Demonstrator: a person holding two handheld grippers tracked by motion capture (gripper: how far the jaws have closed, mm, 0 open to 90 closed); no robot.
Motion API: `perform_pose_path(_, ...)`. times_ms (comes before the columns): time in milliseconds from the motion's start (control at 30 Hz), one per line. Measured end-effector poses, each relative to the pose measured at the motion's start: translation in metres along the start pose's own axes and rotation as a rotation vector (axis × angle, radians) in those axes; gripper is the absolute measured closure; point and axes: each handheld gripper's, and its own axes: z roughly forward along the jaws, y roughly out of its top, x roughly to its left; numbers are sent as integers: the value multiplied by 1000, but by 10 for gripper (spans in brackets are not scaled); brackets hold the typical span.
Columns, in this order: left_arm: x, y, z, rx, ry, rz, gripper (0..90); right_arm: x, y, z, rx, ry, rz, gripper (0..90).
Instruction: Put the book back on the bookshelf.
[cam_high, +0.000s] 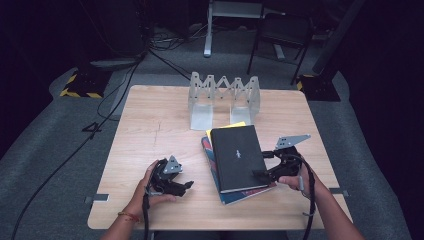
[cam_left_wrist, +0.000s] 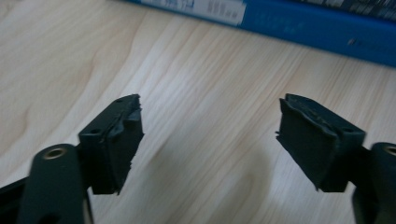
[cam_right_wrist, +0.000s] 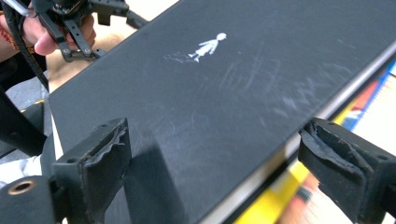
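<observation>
Right gripper jaws wide, straddling black book corner, ready to grasp; left gripper wide, empty, beside stack.

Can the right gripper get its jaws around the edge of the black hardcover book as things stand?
Probably yes: the right gripper stands open at the black hardcover book on its near right edge, one pad above the cover, nothing between.

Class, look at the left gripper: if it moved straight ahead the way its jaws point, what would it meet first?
Probably the blue book at the bottom of the stack. The left gripper is open over bare table, with nothing between it and that book's edge; depth is hard to judge.
</observation>
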Motion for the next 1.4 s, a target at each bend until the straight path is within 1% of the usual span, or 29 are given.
perform_pose_path(33,-2,6,1,-13,-7,11,196,0,1,2,3,-3,-3,66)
perform_pose_path(67,-2,6,1,-13,-7,11,227,-1,2,3,7,-6,-4,62)
perform_pose_path(100,-4,11,3,-25,-12,25,227,-1,2,3,7,-6,-4,62)
perform_pose_path(167,-7,19,7,-39,4,42,234,0,3,3,6,-6,-10,62)
perform_pose_path(233,-6,27,13,-44,-10,38,248,1,3,3,5,-12,-19,63)
perform_pose_path(267,-6,30,15,-41,-9,41,249,1,3,3,5,-17,-23,65)
perform_pose_path(333,-5,36,20,-45,3,50,258,2,3,3,0,-22,-28,67)
perform_pose_path(367,-4,39,22,-52,2,45,261,3,3,3,-3,-25,-27,68)
perform_pose_path(467,0,44,26,-64,17,38,269,5,3,3,-12,-32,-43,74)
perform_pose_path(500,1,45,27,-68,14,29,276,7,3,4,-16,-31,-51,75)
perform_pose_path(667,6,48,34,-65,14,14,299,15,5,7,-23,-34,-89,120)
perform_pose_path(767,7,49,39,-59,25,24,327,16,5,8,-29,-25,-95,133)
perform_pose_path(800,7,49,39,-62,19,26,339,16,6,8,-31,-26,-96,136)
perform_pose_path(833,7,49,39,-62,19,26,374,16,6,8,-31,-26,-96,136)
perform_pose_path(867,8,49,39,-69,11,34,374,16,6,8,-31,-26,-96,139)
perform_pose_path(900,9,49,39,-76,22,35,399,17,5,8,-36,-27,-96,146)
perform_pose_path(933,11,49,39,-84,19,28,452,17,5,8,-41,-26,-96,150)
perform_pose_path(967,12,49,40,-88,11,22,458,16,5,7,-46,-25,-102,152)
perform_pose_path(1000,14,48,41,-92,-4,7,470,16,5,7,-48,-23,-106,154)
perform_pose_path(1033,16,48,41,-103,-4,-4,476,17,5,7,-52,-23,-111,155)
perform_pose_path(1067,18,48,42,-109,10,-11,487,17,5,6,-56,-24,-119,156)
perform_pose_path(1100,20,48,42,-110,9,-19,493,18,6,6,-61,-24,-127,158)
perform_pose_path(1133,23,49,43,-114,3,-16,491,18,6,5,-74,-23,-145,168)
perform_pose_path(1167,24,49,43,-115,17,-18,491,18,6,5,-74,-23,-145,168)
perform_pose_path(1200,26,50,44,-115,20,-28,491,18,6,4,-77,-22,-146,173)
perform_pose_path(1233,29,51,44,-119,4,-31,491,18,7,3,-81,-21,-149,175)
perform_pose_path(1267,30,52,44,-119,17,-17,491,19,7,3,-82,-18,-156,178)
perform_pose_path(1300,31,53,44,-118,19,-8,491,19,8,2,-85,-19,-163,180)
perform_pose_path(1400,31,55,43,-135,37,9,496,20,10,0,-104,-16,-185,213)
